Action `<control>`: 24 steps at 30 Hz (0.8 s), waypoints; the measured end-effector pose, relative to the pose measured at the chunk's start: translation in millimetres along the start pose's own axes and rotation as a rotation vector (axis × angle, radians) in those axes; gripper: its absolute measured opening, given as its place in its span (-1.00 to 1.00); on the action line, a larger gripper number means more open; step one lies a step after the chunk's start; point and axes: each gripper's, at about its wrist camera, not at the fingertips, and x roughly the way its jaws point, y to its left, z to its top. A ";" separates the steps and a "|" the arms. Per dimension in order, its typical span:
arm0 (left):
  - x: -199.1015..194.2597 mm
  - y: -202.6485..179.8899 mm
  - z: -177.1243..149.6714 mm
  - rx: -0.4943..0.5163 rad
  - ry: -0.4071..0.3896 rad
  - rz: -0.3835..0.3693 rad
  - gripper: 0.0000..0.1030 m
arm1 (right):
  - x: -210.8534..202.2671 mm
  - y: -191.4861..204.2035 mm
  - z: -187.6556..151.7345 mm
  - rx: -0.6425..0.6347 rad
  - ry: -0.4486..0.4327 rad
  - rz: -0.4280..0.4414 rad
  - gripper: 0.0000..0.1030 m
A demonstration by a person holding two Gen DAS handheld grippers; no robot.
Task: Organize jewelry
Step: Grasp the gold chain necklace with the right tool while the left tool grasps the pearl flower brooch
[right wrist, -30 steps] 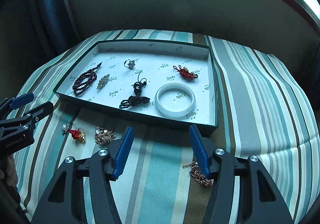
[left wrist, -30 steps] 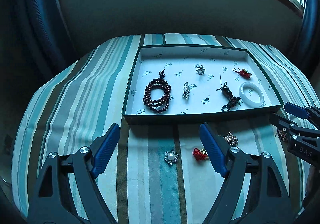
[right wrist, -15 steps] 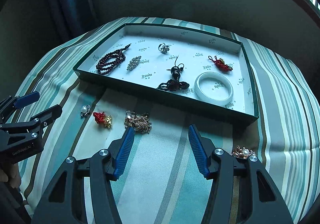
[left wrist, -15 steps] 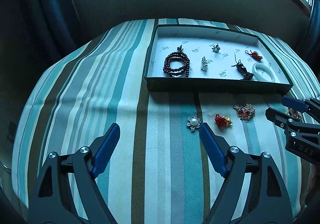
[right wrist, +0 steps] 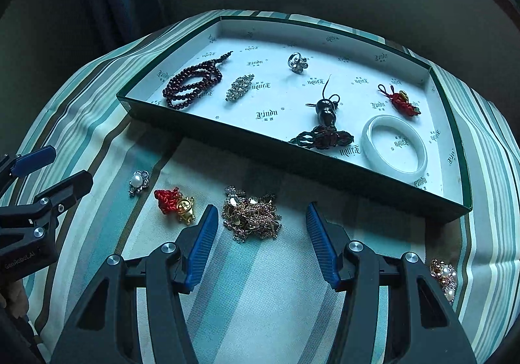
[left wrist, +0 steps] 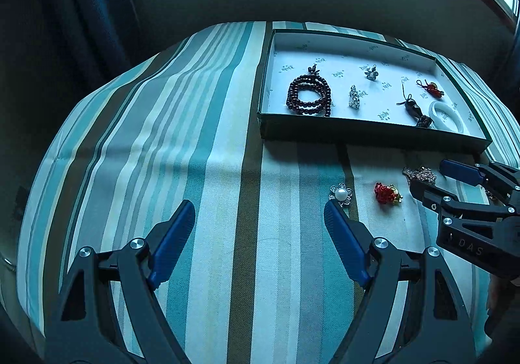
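A dark green tray (right wrist: pixel 208 131) (left wrist: pixel 357 131) with white lining holds a bead bracelet (right wrist: pixel 191 84), a crystal brooch (right wrist: pixel 240 87), a ring (right wrist: pixel 297 63), a black pendant (right wrist: pixel 325 123), a red knot charm (right wrist: pixel 401 100) and a white bangle (right wrist: pixel 395 147). On the striped cloth in front lie a pearl flower brooch (right wrist: pixel 139 182) (left wrist: pixel 340 194), a red-and-gold charm (right wrist: pixel 175 204) (left wrist: pixel 386 193), a tangled gold chain (right wrist: pixel 252 214) (left wrist: pixel 421 173) and a pearl cluster (right wrist: pixel 445 277). My right gripper (right wrist: pixel 260 240) is open just before the chain. My left gripper (left wrist: pixel 260 243) is open and empty, left of the pearl brooch.
The striped cloth (left wrist: pixel 146 152) covers a rounded table that drops off at left and front. A dark wall and curtains stand behind the tray. The left gripper shows at the left edge of the right wrist view (right wrist: pixel 42 175).
Both grippers have pulled back from the tray and shifted left. The right gripper has come up to the gold chain, which now lies between its open fingers' line.
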 end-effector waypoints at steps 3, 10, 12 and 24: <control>3.2 -0.8 -0.7 0.000 0.006 -0.006 0.58 | 1.4 2.6 -0.6 -0.013 -0.007 -0.008 0.09; 4.9 -6.8 0.2 0.008 0.008 -0.017 0.58 | -0.4 2.6 -0.5 -0.022 -0.017 0.009 -0.38; 4.5 -8.0 -0.5 0.011 0.009 -0.021 0.58 | -1.2 2.9 -0.9 -0.023 -0.017 0.021 -0.63; 7.7 -21.9 1.0 0.035 0.012 -0.048 0.58 | -16.4 -20.1 -8.1 0.022 -0.032 -0.007 -0.76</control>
